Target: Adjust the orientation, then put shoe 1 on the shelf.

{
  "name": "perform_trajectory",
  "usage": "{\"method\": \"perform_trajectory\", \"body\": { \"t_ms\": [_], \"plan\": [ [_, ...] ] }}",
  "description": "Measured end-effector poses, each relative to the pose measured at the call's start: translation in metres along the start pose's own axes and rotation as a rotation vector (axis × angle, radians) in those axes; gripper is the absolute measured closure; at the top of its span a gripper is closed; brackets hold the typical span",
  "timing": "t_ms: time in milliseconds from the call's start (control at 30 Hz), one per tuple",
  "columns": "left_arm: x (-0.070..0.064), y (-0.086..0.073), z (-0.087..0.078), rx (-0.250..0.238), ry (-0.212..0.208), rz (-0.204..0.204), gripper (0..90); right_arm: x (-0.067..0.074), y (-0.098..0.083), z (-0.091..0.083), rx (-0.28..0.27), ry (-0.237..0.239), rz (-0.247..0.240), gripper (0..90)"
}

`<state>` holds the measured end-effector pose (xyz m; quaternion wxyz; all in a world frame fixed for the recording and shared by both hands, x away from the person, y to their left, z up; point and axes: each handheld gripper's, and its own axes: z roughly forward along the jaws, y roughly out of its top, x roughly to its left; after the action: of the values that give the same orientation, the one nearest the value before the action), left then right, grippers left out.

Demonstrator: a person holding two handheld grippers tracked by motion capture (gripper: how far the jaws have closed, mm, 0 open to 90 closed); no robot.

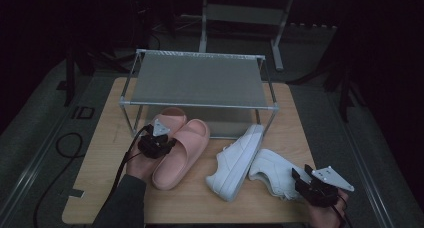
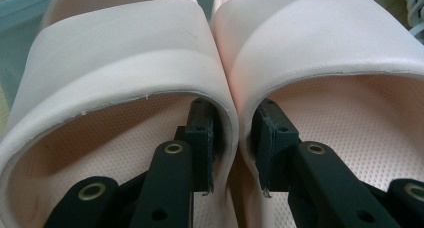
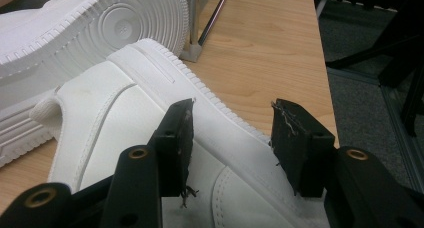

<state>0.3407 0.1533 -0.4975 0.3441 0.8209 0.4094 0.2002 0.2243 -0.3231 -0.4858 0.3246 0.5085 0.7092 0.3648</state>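
On the wooden table (image 1: 280, 100) sits a metal shoe rack (image 1: 197, 78) with a grey mesh shelf, taking up the 12 o'clock end, and two pairs of shoes are scattered in front of it. Over at about 9 o'clock from the table's middle, the pink slides (image 1: 181, 150) lie side by side, toes pointing up toward the rack, the far one partly tucked under the shelf edge. The left gripper (image 1: 156, 144) is right at their near ends, and its own view makes it pretty clear what's going on: one jaw is inside the left slide (image 2: 115, 63), the other inside the right slide (image 2: 325, 43), and the two inner walls that touch each other are pinched between the pads, so it's clamped on both slides at once. Down at 5 o'clock, one white sneaker (image 1: 235, 163) lies tipped on its side with the sole facing right, and the second white sneaker (image 1: 272, 172) sits just beside it at 4 o'clock. The right gripper (image 1: 306, 182) is at that second sneaker's heel end. From the right gripper view, the jaws are spread apart, with the sneaker's side (image 3: 145, 113) running between them, nothing squeezed.
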Motion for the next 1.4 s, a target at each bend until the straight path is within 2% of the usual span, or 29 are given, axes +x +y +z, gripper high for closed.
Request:
{"method": "perform_trajectory", "body": {
  "t_ms": [333,833,1400],
  "plan": [
    [0.004,0.005,0.01,-0.011,-0.013,0.011,71.3,0.0,0.0,0.0,0.0,-0.002,0.0,50.9],
    [0.008,0.011,0.027,-0.005,0.006,0.025,71.0,0.0,0.0,0.001,0.0,0.0,0.0,51.0],
    [0.014,0.016,0.045,-0.03,0.043,-0.028,70.8,0.0,0.0,0.001,-0.002,0.0,0.001,51.0]
  ]
}}
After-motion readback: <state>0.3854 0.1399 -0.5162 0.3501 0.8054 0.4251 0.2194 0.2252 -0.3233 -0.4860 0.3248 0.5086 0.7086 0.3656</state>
